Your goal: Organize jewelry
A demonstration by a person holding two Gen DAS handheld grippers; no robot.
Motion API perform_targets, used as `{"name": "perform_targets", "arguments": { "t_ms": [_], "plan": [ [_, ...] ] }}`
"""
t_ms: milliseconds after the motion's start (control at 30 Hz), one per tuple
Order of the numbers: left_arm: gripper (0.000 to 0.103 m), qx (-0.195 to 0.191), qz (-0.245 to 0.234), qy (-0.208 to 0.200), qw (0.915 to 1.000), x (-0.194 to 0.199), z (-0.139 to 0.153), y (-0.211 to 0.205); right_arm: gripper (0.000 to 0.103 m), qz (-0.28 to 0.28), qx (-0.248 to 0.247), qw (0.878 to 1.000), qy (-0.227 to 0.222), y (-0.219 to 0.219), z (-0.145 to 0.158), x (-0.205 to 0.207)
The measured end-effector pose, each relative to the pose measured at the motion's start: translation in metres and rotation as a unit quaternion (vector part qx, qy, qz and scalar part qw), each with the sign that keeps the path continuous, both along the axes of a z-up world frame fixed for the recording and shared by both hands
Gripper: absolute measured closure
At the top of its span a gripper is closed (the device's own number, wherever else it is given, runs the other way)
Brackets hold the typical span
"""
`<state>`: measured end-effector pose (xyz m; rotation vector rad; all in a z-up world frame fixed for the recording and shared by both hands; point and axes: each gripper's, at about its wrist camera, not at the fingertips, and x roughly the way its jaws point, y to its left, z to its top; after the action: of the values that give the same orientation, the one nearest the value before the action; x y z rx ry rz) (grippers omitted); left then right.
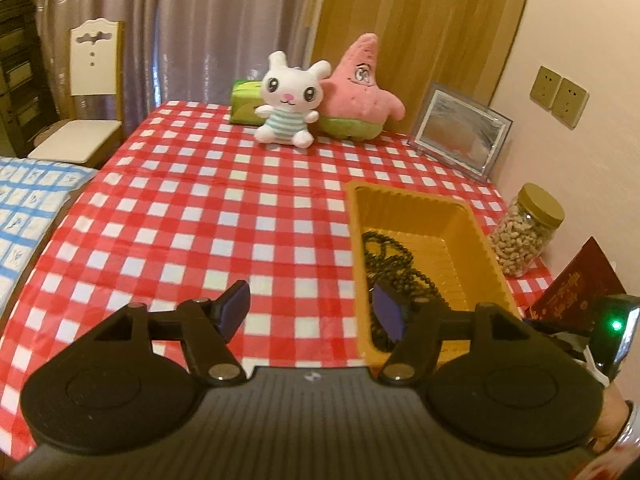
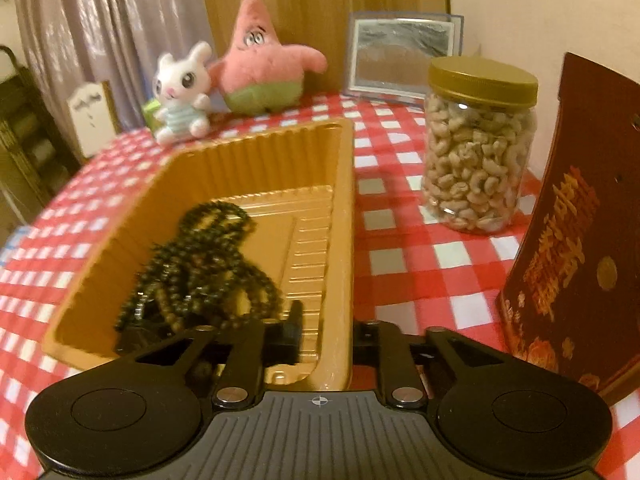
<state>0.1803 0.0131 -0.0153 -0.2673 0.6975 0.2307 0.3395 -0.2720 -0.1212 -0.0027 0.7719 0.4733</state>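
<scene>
Red-checked tablecloth (image 1: 200, 216), gold tray (image 2: 340, 184), curtained room behind.

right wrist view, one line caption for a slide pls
Right gripper straddling the near wall of a gold tray holding black beaded necklaces.

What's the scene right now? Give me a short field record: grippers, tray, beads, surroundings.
left gripper: open, holding nothing, straddling the tray's left wall
right gripper: open, straddling the tray's right wall
tray: gold, on the checked tablecloth
beads: dark strands heaped inside the tray, near end
right of tray: nut jar, lid on; red box
far edge: bunny, pink star plush, photo frame
</scene>
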Motion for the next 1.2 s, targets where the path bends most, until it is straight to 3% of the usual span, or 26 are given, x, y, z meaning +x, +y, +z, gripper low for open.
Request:
{"name": "perform_targets", "arguments": {
  "t_ms": [33, 67, 133, 333, 533, 633, 1200],
  "plan": [
    [0.036, 0.001, 0.003, 0.0, 1.0, -0.005, -0.001, 0.0, 0.047, -0.002, -0.005, 1.0, -0.015, -0.001, 0.002, -0.004],
    [0.035, 0.0, 0.007, 0.001, 1.0, -0.009, -0.001, 0.0, 0.042, -0.001, -0.003, 1.0, -0.031, -0.004, 0.004, -0.01],
    [0.033, 0.0, 0.015, 0.001, 0.9999, -0.017, -0.003, -0.001, 0.04, 0.002, 0.006, 0.999, -0.037, -0.008, 0.008, -0.017],
    [0.028, 0.01, 0.031, 0.001, 0.9995, -0.038, -0.001, -0.002, 0.04, 0.003, -0.003, 0.999, -0.049, -0.006, 0.023, -0.038],
    [0.014, 0.046, 0.032, -0.012, 0.9983, -0.057, 0.004, -0.007, 0.039, 0.011, 0.002, 0.998, -0.063, 0.001, 0.049, -0.068],
    [0.013, 0.068, 0.025, -0.017, 0.9973, -0.064, 0.006, -0.01, 0.039, 0.008, 0.013, 0.999, -0.052, 0.003, 0.062, -0.083],
    [0.014, 0.038, -0.046, 0.011, 0.9982, -0.159, 0.017, 0.01, 0.039, 0.014, 0.033, 0.999, 0.001, 0.047, 0.112, -0.216]
  ]
}}
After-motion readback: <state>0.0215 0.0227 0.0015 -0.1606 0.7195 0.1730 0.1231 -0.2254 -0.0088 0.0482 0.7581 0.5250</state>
